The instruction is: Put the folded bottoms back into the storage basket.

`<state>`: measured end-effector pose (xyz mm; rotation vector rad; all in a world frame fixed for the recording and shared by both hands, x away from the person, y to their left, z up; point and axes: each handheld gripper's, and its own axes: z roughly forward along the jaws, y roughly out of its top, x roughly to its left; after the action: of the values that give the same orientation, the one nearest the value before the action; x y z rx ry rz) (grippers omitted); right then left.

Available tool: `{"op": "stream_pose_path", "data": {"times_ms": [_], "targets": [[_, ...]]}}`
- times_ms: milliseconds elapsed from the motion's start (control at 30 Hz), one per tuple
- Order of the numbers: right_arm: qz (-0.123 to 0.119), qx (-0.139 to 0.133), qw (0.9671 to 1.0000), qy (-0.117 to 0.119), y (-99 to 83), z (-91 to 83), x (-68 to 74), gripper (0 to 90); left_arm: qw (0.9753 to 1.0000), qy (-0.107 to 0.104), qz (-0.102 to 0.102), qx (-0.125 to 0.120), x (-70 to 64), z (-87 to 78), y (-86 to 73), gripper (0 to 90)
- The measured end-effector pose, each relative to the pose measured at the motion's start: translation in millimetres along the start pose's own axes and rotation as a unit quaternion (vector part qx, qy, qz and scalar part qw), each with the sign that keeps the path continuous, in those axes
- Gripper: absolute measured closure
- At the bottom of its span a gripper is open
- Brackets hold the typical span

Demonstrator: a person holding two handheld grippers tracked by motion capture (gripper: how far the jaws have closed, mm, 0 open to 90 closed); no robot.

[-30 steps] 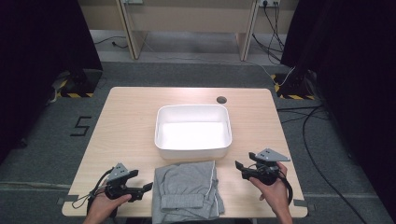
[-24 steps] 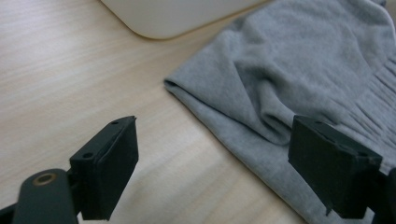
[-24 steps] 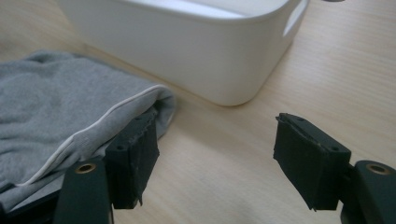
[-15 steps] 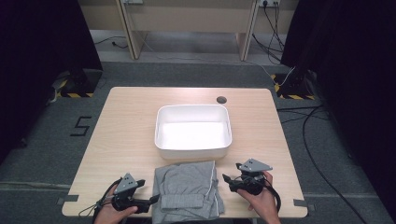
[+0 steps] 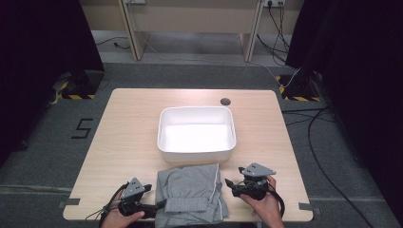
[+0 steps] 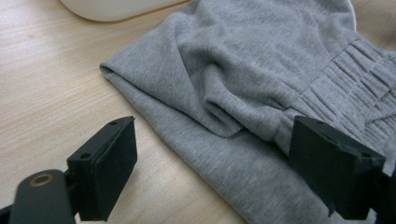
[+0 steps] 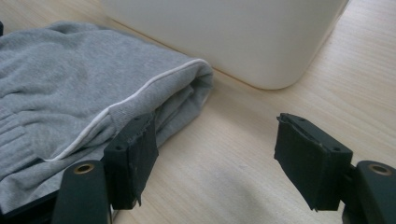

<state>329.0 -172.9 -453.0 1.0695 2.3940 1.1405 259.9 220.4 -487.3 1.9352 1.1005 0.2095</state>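
Observation:
A folded grey garment [image 5: 190,192] with a gathered waistband and a thin white seam lies at the table's front edge, just in front of a white bin [image 5: 196,150]. My left gripper [image 5: 159,206] is open at the garment's left edge; in the left gripper view the cloth [image 6: 261,88] lies between and ahead of its jaws, and the right jaw rests over the fabric. My right gripper [image 5: 229,184] is open at the garment's right edge, its left jaw touching the folded corner [image 7: 187,88].
The white bin [image 7: 224,37] stands close behind the garment, its front wall near both grippers. A dark round grommet [image 5: 225,101] sits near the table's far edge. Bare wooden table [image 5: 123,137] stretches to left and right of the bin.
Both grippers have moved inward to the garment's sides. The left one dropped toward the front edge and reached the cloth; the right one came down from the right to the cloth's corner.

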Motion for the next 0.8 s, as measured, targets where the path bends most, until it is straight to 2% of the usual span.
{"op": "stream_pose_path", "data": {"times_ms": [100, 200, 300, 400, 533, 633, 733, 767, 800], "targets": [[0.000, -0.001, 1.0000, 0.004, 0.7, -0.4, 4.5, 30.5, 1.0000, -0.002, -0.001, -0.004, -0.6, -0.5, 0.9, 14.6], [-0.011, -0.002, 0.9999, 0.010, 2.9, -0.8, 10.4, 30.5, 1.0000, 0.000, -0.001, -0.002, -1.6, 1.4, 1.5, 14.5], [-0.012, -0.003, 0.9998, 0.016, 4.6, -0.5, 15.3, 30.4, 0.9999, -0.005, -0.009, -0.002, -1.4, 3.1, 2.6, 14.3], [-0.016, -0.004, 0.9993, 0.033, 6.3, 3.3, 22.1, 30.3, 0.9996, -0.018, -0.022, 0.002, -2.7, 6.8, 4.5, 14.4], [-0.018, 0.000, 0.9991, 0.038, 6.0, 7.5, 25.9, 30.3, 0.9990, -0.032, -0.032, 0.000, -5.1, 4.7, 6.3, 14.7], [-0.017, 0.001, 0.9991, 0.040, 6.2, 8.2, 26.6, 30.3, 0.9989, -0.036, -0.031, -0.002, -8.0, 1.5, 7.5, 14.8], [-0.020, -0.002, 0.9990, 0.040, 7.4, 7.7, 27.1, 30.3, 0.9986, -0.050, -0.019, 0.002, -20.0, -2.5, 5.6, 14.6], [-0.020, -0.002, 0.9990, 0.040, 7.4, 7.7, 27.1, 30.3, 0.9986, -0.050, -0.019, 0.002, -20.0, -2.5, 5.6, 14.6], [-0.020, -0.003, 0.9991, 0.037, 8.1, 7.0, 27.1, 30.1, 0.9991, -0.041, -0.005, 0.013, -25.1, 0.9, 2.5, 14.5]]}}
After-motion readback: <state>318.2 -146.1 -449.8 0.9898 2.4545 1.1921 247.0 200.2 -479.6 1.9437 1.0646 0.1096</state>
